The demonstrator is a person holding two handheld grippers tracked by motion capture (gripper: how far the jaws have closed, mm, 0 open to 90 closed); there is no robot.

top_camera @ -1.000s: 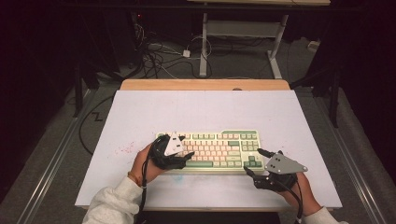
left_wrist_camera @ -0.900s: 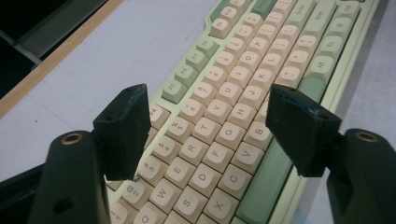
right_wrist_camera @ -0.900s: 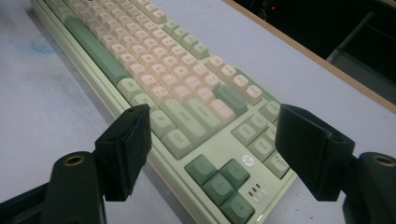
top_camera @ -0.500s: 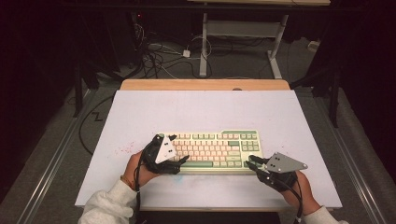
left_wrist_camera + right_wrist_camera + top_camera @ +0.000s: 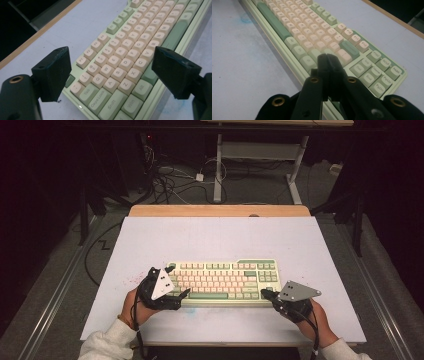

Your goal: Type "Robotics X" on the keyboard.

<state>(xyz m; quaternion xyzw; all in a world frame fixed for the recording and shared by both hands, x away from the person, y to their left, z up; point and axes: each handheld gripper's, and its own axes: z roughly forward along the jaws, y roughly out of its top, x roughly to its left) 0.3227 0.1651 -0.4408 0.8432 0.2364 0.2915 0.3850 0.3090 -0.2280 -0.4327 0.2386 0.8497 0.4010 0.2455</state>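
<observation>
Black grippers with grey triangular plates, brass screws, white sleeves (image 5: 102, 345)

Your keyboard (image 5: 222, 282) lies flat on the white tabletop (image 5: 220, 240), nearer its front edge than its wooden far edge, long side running parallel to that edge. Its case is pale green, with cream letter keys and darker green modifiers and space bar. All keycaps sit in place, legends facing you.

My high view looks forward and down over the whole surface (image 5: 220, 240); both gripper views sit close above the keyboard (image 5: 222, 281), from opposite ends.
</observation>
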